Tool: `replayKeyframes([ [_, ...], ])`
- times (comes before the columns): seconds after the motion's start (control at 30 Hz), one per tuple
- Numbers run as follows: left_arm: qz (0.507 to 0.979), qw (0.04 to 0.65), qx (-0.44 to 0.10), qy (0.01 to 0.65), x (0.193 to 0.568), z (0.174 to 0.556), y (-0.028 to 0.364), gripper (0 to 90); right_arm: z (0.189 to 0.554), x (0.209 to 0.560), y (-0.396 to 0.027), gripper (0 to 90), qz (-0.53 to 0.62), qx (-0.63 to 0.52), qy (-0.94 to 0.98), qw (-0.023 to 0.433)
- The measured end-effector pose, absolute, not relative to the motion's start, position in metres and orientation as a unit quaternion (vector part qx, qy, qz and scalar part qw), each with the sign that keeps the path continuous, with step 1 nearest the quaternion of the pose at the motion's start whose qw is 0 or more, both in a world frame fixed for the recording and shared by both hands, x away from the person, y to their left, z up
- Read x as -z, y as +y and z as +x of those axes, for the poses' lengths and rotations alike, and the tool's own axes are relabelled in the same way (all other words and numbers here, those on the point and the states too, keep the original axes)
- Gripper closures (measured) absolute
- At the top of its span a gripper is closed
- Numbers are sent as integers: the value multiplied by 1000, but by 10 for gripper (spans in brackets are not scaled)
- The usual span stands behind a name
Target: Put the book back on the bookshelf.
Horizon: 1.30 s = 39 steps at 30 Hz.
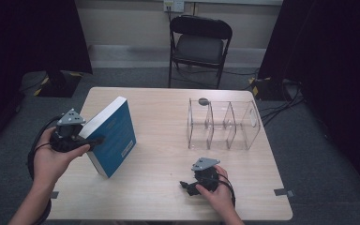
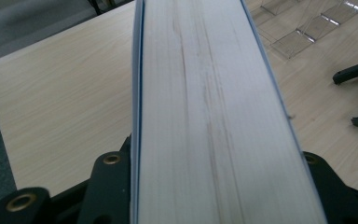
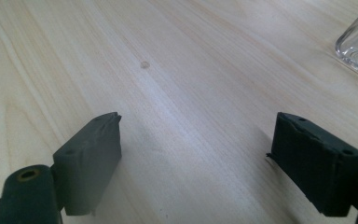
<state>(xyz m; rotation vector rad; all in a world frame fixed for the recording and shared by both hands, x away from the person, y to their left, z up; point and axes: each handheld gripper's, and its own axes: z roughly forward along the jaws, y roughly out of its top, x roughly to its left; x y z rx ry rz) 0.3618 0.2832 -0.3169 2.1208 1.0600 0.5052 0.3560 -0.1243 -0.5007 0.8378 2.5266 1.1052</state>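
Left gripper clamps thick blue book across its page block, tilted on table; looks heavy, stiff, slick cover, so grip deep. Right gripper wide open, empty.

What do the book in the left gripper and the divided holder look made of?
Book: paper, going by the pale page block, with a smooth blue cover, probably coated card. Divided holder: clear rigid plastic, likely acrylic; the table shows through its glossy walls.

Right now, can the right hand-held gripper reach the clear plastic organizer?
Probably yes. The right hand-held gripper is open and holds nothing, and only bare table lies between it and the clear plastic organizer.
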Motion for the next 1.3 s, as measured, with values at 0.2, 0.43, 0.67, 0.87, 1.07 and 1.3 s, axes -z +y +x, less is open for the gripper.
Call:
replayKeyframes([
  [0.2,825,333,-191,415,312,367,279,524,356,501,-124,148,288,-380,869,129],
  [0.43,838,308,-179,413,308,374,276,517,356,501,-124,148,289,-380,869,130],
  [0.67,845,289,-158,422,310,379,271,494,356,501,-124,148,289,-380,869,129],
  [0.87,843,282,-159,429,309,383,269,508,356,501,-124,148,289,-380,869,129],
  [1.07,848,272,-156,428,307,388,265,512,356,501,-124,148,288,-380,869,130],
  [1.3,854,254,-145,431,305,396,259,511,356,501,-124,148,289,-381,869,129],
])
